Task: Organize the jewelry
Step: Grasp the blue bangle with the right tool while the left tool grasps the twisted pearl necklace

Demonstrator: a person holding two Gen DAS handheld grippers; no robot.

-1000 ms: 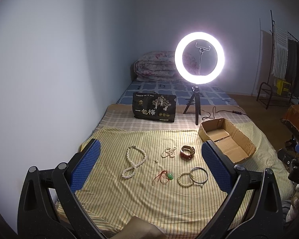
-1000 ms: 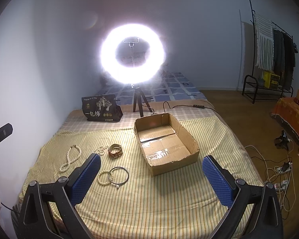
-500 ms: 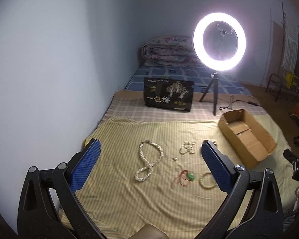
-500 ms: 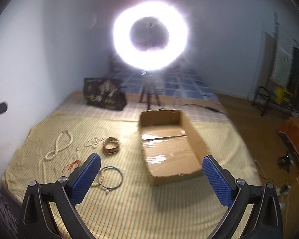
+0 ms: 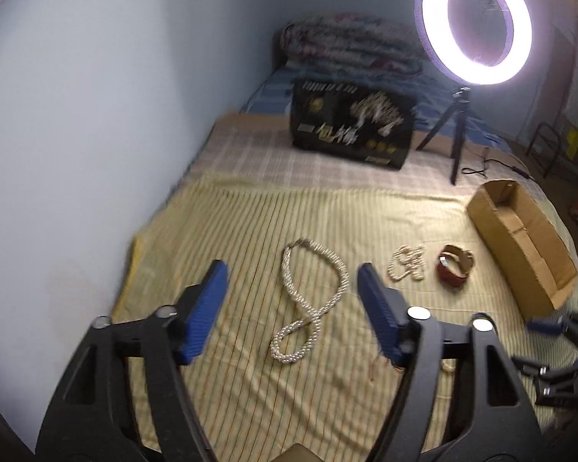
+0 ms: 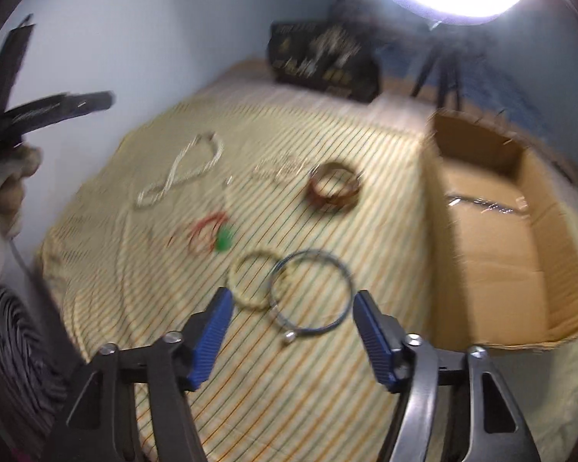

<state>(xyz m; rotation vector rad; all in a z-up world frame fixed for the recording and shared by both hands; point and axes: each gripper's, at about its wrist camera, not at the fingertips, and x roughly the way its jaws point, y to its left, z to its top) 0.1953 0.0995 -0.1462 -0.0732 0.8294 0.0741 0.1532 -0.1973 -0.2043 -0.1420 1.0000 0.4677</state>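
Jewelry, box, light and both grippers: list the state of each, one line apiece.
left gripper: open, empty, above the bedspread.
right gripper: open, empty.
long pearl necklace: loose on the bedspread, twisted into a figure eight.
thin metal bangle: flat on the bedspread, outside the box.
brown bracelet: on the bedspread, outside the box.
cardboard box: open-topped, no jewelry visible inside.
ring light: on.

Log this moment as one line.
left gripper: open over pearl necklace | right gripper: open near wire bangle | cardboard box: empty
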